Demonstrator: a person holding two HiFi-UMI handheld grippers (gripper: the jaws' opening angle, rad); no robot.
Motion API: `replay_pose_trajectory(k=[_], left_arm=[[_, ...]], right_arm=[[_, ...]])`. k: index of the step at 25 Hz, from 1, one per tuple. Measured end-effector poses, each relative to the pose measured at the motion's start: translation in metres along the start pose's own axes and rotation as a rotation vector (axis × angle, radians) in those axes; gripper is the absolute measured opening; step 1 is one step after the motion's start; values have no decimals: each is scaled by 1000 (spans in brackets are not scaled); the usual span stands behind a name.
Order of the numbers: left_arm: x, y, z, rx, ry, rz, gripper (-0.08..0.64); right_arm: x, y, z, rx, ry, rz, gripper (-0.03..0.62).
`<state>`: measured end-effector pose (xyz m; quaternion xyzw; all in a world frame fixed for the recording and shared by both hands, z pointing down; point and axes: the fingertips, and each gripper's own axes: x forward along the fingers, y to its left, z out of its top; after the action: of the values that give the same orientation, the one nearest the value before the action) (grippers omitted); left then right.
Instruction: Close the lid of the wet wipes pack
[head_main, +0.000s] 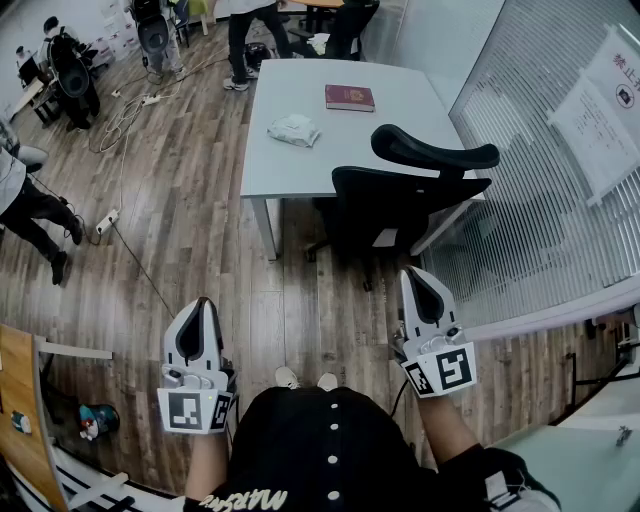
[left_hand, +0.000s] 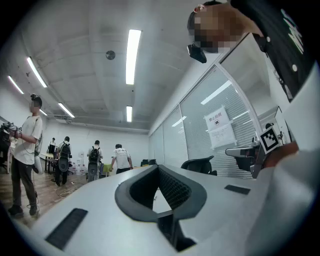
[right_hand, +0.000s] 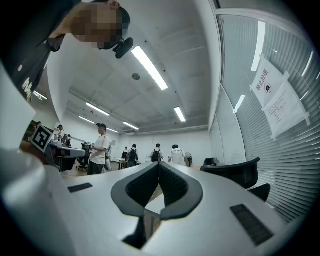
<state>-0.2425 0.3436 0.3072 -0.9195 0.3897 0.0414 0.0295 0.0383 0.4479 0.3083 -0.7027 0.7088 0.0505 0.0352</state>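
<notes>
The white wet wipes pack (head_main: 293, 129) lies on the grey table (head_main: 330, 160) far ahead of me, left of a dark red book (head_main: 349, 97). At this distance I cannot tell how its lid stands. Both grippers are held near my body, well short of the table and pointing forward. My left gripper (head_main: 204, 302) has its jaws closed tip to tip with nothing between them, as the left gripper view (left_hand: 158, 168) also shows. The right gripper (head_main: 409, 272) is likewise shut and empty in its own view (right_hand: 159, 163).
A black office chair (head_main: 415, 185) stands at the table's near right side, between me and the table. A glass wall with blinds (head_main: 560, 180) runs along the right. A power strip with cables (head_main: 107, 222) lies on the wooden floor to the left. Several people stand at the far end.
</notes>
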Motion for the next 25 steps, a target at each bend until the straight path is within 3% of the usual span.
replay_pose_trajectory(k=[21, 22, 23, 24, 25], left_arm=[[4, 0, -3, -1, 1, -6, 3], [4, 1, -3, -1, 2, -5, 3], [4, 3, -3, -2, 2, -5, 3], [3, 4, -3, -4, 2, -4, 3], [3, 6, -4, -10, 5, -4, 3]], right_arm=[[1, 3, 3, 46, -51, 16, 34], [3, 3, 4, 41, -56, 6, 85], [4, 4, 6, 36, -58, -1, 191], [6, 5, 6, 37, -59, -5, 239], [7, 5, 6, 40, -59, -6, 239]])
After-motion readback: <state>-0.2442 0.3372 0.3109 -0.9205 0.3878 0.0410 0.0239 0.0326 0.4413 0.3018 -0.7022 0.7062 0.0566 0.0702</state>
